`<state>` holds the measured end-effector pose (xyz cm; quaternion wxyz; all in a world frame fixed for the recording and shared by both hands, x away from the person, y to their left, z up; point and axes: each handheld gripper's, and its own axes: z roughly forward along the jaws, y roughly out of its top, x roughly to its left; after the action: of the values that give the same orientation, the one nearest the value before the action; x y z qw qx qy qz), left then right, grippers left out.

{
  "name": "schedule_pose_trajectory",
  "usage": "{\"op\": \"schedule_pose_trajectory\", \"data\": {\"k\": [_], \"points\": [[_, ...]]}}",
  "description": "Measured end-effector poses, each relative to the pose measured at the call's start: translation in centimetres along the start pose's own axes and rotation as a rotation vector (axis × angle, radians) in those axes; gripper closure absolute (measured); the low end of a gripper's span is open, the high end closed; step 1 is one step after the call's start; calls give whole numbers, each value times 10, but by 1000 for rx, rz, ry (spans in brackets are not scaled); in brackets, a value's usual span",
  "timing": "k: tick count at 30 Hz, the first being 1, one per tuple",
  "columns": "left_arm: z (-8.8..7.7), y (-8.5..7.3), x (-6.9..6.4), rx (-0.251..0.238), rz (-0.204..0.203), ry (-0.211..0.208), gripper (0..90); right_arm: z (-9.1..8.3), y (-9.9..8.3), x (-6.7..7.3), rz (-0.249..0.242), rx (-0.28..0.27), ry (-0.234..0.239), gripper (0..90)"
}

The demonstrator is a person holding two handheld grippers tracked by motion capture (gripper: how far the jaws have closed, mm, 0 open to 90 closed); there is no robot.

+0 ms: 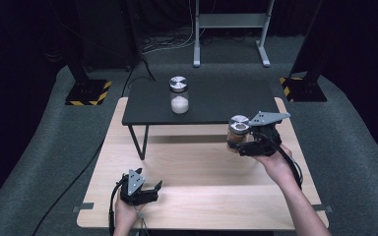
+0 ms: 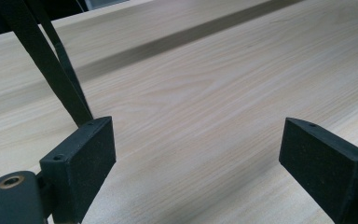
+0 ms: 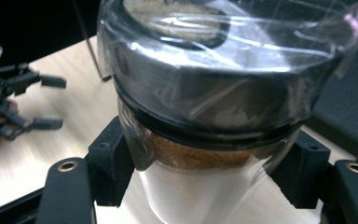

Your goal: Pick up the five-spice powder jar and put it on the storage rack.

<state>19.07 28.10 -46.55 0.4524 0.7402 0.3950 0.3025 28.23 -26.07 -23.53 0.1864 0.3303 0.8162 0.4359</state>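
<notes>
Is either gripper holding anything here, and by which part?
The right gripper clamps a clear glass jar of brown powder with a metal lid around its body, just under the lid. The left gripper holds nothing.

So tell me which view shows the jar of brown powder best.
The right gripper view: the jar of brown powder looms close, steel lid and powder plain, pinched between the black jaws. The high view shows it small, held above the table.

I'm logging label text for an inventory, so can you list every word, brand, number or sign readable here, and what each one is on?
None: no readable text in these pictures.
Jar with brown powder, held in the right gripper: no label, bare glass and metal lid.
Jar with white powder on the black shelf: no label visible.
Yellow-black hazard stripes on the stand bases: a pattern, no words.
</notes>
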Motion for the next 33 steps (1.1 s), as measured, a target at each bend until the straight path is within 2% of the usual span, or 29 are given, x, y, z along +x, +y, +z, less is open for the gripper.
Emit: {"op": "schedule_pose_trajectory", "data": {"k": [9,12,17,19,23,33], "points": [[0,0,0,1,1,-1,103,5,23,-13,31,-19,-52,301],[0,0,1,2,-1,-2,102,7,30,-23,58,-21,-31,301],[0,0,1,3,0,-2,102,7,39,-22,50,-41,-24,302],[0,0,1,3,0,-2,102,8,43,-17,39,-45,-45,301],[0,0,1,2,-1,-2,102,10,50,-18,44,-55,-68,301],[0,0,1,3,-2,-5,102,30,60,-26,96,-60,-145,301]]}}
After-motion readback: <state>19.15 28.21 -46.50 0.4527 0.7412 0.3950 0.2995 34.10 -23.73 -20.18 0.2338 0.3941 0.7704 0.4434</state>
